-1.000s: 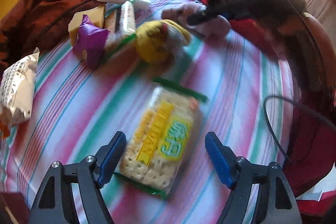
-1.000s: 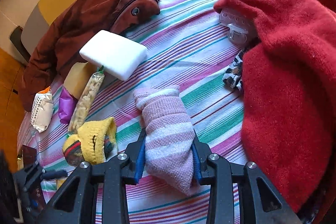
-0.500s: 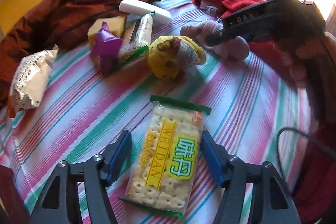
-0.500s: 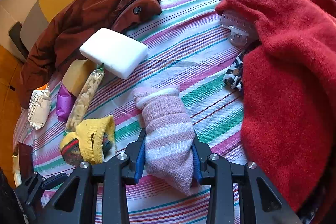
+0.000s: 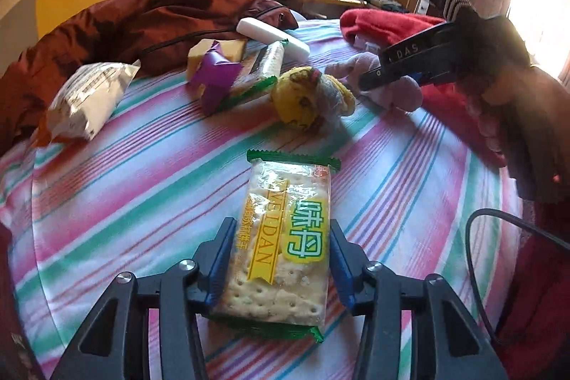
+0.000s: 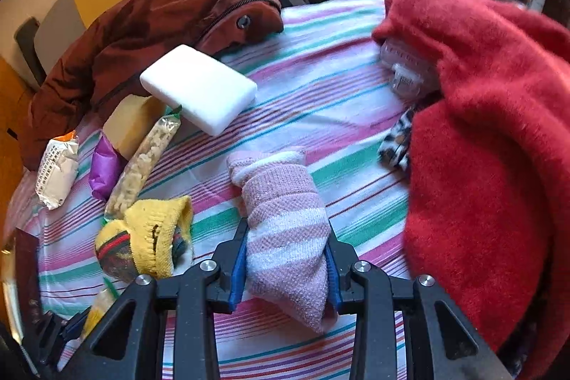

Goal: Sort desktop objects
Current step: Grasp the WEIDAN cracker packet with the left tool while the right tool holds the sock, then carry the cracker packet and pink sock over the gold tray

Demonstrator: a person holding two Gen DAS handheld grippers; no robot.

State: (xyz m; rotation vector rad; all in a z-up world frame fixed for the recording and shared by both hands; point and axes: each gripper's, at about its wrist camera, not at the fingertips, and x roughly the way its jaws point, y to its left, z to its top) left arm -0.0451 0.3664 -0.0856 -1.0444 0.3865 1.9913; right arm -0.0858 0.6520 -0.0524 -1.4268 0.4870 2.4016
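Left claw (image 5: 278, 264) has just closed onto cracker packet (image 5: 283, 248); right claw (image 6: 286, 267) grips pink sock (image 6: 285, 223).

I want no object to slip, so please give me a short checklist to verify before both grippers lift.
1. Left gripper jaws have just been closing; both pads at the cracker packet: ok.
2. Left grip firm enough: cannot tell.
3. Right gripper clamped on the pink sock: ok.
4. Sock separate from the yellow sock: ok.
5. Packet clear of other snacks: ok.
6. Black cable clear of the left gripper: ok.
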